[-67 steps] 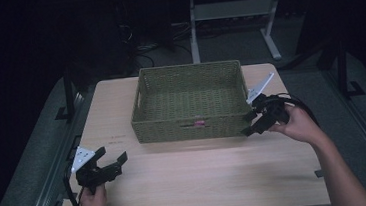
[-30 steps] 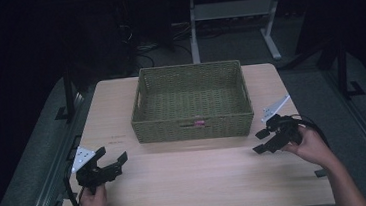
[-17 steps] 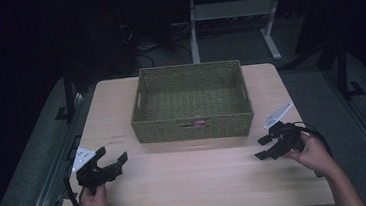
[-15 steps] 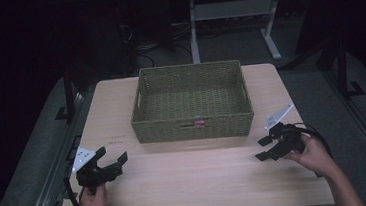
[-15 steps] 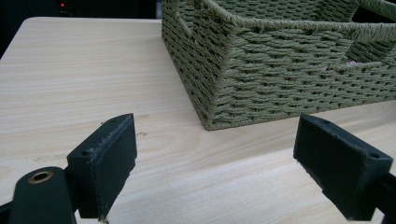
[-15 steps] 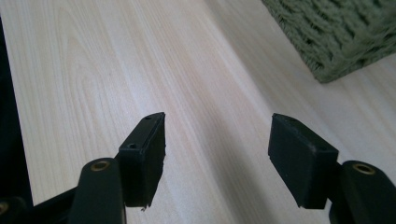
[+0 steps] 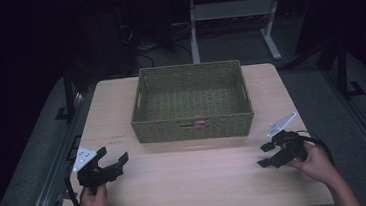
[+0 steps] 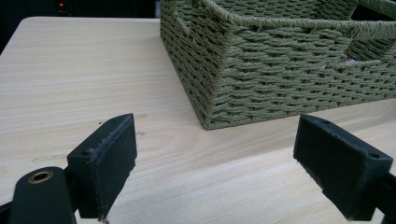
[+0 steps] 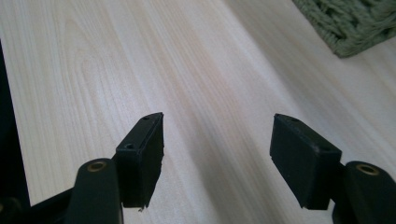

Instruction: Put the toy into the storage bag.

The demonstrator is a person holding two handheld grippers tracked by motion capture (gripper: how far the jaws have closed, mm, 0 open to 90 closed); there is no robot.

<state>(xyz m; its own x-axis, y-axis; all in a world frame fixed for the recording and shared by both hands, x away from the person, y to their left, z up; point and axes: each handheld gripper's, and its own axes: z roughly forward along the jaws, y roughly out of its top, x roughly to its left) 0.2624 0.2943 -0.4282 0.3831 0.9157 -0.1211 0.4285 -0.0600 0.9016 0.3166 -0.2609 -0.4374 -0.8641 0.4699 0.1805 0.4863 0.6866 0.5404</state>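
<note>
Woven green basket (image 7: 191,102) sits at the far middle of the table (image 7: 193,182), a small pink tag on its near wall, nothing visible inside from the high view. Left gripper (image 7: 111,165) rests low at the near left of the table, held by the left hand (image 7: 94,203), jaws spread wide with nothing between them; in the left gripper view the 2 black pads (image 8: 105,163) frame bare wood, basket corner (image 8: 280,70) just ahead and apart from them. Right gripper (image 7: 268,154) at the near right, held by the right hand (image 7: 319,164), jaws also spread and empty; the right gripper view shows bare wood between its pads (image 9: 142,156) and a basket corner (image 9: 355,23) at the upper right, well apart. Neither gripper touches the basket. Cables trail from both grippers toward the near edge.
</note>
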